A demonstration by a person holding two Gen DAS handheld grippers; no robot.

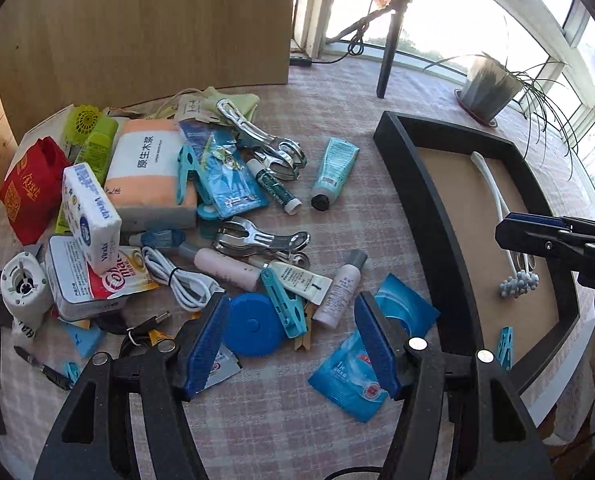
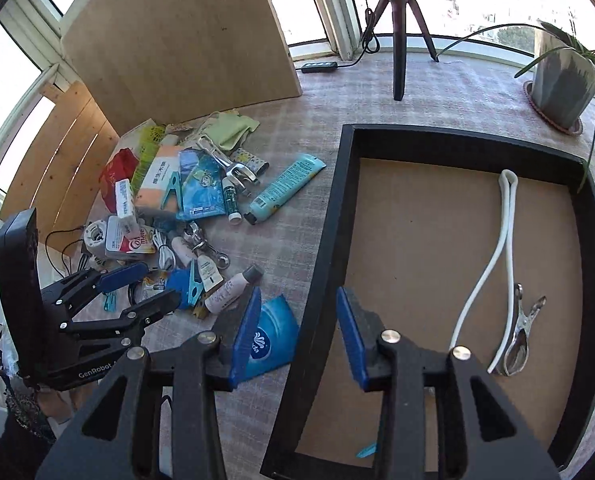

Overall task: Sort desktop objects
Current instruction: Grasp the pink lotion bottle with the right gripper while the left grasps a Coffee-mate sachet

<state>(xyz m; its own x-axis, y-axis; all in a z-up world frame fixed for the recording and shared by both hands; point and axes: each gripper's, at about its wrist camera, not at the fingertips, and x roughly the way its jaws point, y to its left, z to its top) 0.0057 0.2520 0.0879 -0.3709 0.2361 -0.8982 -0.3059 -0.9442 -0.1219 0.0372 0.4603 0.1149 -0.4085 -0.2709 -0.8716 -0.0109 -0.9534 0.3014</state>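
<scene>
Tabletop [image 1: 337, 208], checked cloth. Black tray [image 2: 325, 240] on the right side; it holds a white cord [image 2: 501, 240] and a metal clip [image 2: 517, 336] and is otherwise bare.

Clutter pile [image 1: 157, 208] to the tray's left: tissue packs, tubes, clips, cables. Nearest loose pieces are the blue round case [image 1: 253, 326], the teal clothespin [image 1: 283, 304] and the small pink bottle [image 1: 337, 296].

Key relation: the pile lies directly ahead of and below the left hand-held gripper [image 1: 291, 344], which is the nearer one. The round case sits just off the inner face of its left pad; the clothespin's long axis runs diagonally across the gap, the bottle roughly along the pointing line.

Left hand-held gripper: jaws spread wide, nothing pinched, no pad contact visible.

Right hand-held gripper [image 2: 293, 336]: jaws partly open, empty, straddling the tray's near-left wall from above; a blue sachet [image 2: 271, 336] lies behind its left pad, contact not determinable.

Judgement: next pick falls to the left.
</scene>
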